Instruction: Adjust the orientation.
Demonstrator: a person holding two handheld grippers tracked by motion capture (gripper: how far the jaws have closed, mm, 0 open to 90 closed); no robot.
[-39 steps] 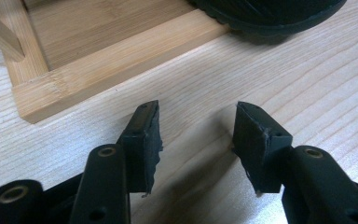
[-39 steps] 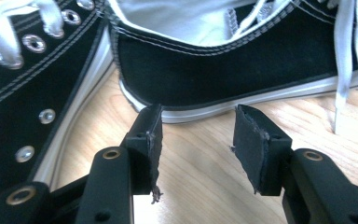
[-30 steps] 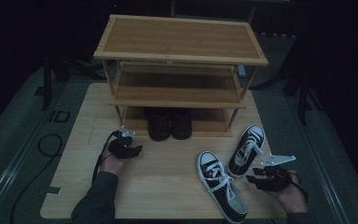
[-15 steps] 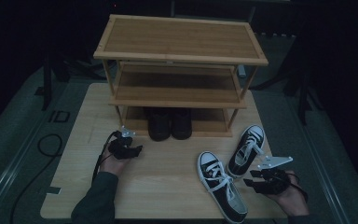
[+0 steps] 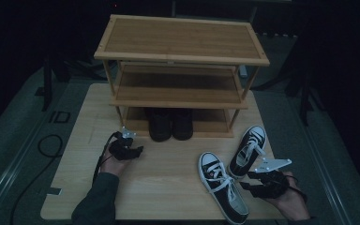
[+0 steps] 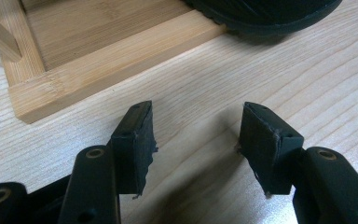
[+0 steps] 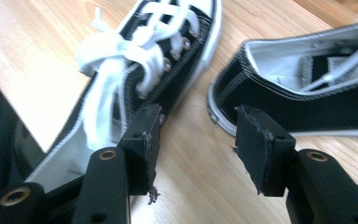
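Right gripper — jaws just been widening, nothing between them — sits between the two sneakers: near sneaker by the table's front edge, far sneaker beside it. Left gripper spread, empty, bare wood before the rack.

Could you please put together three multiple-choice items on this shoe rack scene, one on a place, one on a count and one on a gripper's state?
1. Where is the pair of dark shoes?
A. on the top shelf
B. on the bottom shelf of the shoe rack
C. on the floor

2. How many black-and-white sneakers lie on the table?
A. one
B. two
C. four

3. How is the right gripper?
A. open, its jaws around nothing
B. shut on a lace
C. shut on a sneaker's heel

Answers: 1 B, they stand under both upper shelves. 2 B, two lie right of the rack. 3 A, bare table shows between its jaws.
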